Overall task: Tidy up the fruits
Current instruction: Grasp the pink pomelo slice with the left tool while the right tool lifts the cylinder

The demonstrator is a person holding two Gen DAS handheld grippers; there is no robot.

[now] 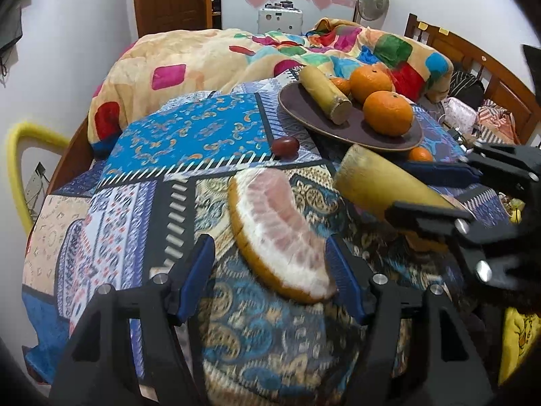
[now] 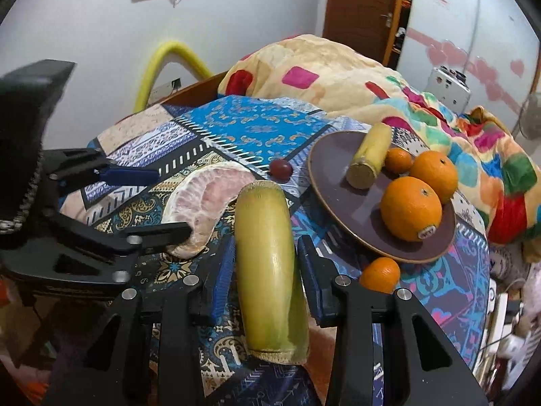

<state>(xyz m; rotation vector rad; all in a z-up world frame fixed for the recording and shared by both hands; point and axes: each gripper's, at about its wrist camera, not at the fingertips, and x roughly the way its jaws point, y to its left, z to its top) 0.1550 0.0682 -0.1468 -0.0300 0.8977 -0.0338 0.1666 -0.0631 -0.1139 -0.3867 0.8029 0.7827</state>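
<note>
A peeled pomelo wedge (image 1: 280, 233) lies on the patterned cloth between the fingers of my open left gripper (image 1: 270, 280); the right pad seems to touch its end. The wedge also shows in the right wrist view (image 2: 206, 196). My right gripper (image 2: 265, 277) is shut on a yellow-green sugarcane piece (image 2: 267, 257), also in the left wrist view (image 1: 378, 186), held just left of the dark plate (image 2: 341, 203). The plate holds another sugarcane piece (image 2: 370, 155), two large oranges (image 2: 410, 208) and a small one (image 2: 399, 159).
A small red fruit (image 1: 285, 146) lies on the cloth left of the plate (image 1: 304, 108). A small orange (image 2: 380, 274) sits by the plate's near rim. A rumpled colourful blanket (image 1: 216, 54) lies behind. The wooden bed frame (image 1: 473, 57) runs along the right.
</note>
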